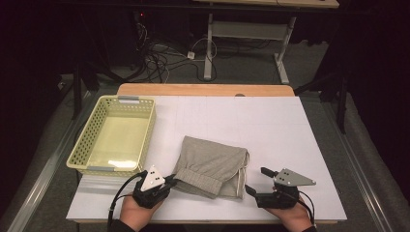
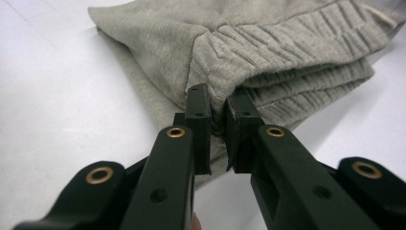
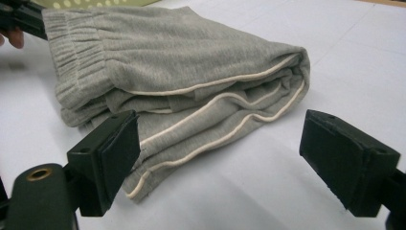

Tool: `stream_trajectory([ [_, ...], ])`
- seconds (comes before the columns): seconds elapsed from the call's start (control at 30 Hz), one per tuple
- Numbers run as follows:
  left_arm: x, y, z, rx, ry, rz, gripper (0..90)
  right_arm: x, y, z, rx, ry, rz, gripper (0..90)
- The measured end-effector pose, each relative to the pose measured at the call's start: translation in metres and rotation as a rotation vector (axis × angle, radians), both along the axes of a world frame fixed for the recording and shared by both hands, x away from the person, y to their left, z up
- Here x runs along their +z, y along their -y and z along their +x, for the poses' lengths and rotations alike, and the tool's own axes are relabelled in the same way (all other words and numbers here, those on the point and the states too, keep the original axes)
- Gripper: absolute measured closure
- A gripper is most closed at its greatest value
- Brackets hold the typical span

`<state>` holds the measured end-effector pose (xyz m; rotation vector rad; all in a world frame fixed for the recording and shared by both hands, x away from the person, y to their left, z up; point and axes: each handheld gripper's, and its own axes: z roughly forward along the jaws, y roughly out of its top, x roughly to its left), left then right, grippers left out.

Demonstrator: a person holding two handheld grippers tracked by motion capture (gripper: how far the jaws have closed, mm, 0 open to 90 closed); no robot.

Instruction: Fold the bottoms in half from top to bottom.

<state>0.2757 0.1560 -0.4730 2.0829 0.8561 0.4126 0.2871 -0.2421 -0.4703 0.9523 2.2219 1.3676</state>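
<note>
Folded grey knit garment (image 1: 211,166), lower centre of white counter (image 1: 270,121): left tool (image 2: 218,115) pinches its ribbed waistband (jaws nearly together); right tool (image 3: 220,158) gapes wide, holding nothing.

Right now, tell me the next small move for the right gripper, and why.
Probably ease the right gripper forward and close it on the shorts' near corner. The left gripper is already shut on the ribbed waistband, while the right jaws stand wide open with the piped hem just ahead of them, not touching.
</note>
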Motion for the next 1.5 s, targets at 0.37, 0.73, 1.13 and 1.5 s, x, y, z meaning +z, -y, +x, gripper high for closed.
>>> stream_trajectory([
  [0.37,-0.007,-0.005,-0.001,0.017,-0.061,0.009,79.9,0.002,0.002,0.000,-0.011,0.009,0.015,14.0],
  [0.73,-0.010,-0.008,0.003,0.091,-0.051,0.009,53.7,0.001,0.004,-0.002,-0.018,0.002,0.012,13.9],
  [1.13,-0.013,-0.007,0.019,0.128,-0.192,-0.025,33.6,0.001,0.001,-0.001,-0.008,-0.002,0.003,13.9],
  [1.5,-0.013,-0.007,0.019,0.083,-0.209,-0.040,45.4,0.000,0.002,-0.001,-0.013,-0.004,-0.001,13.8],
])
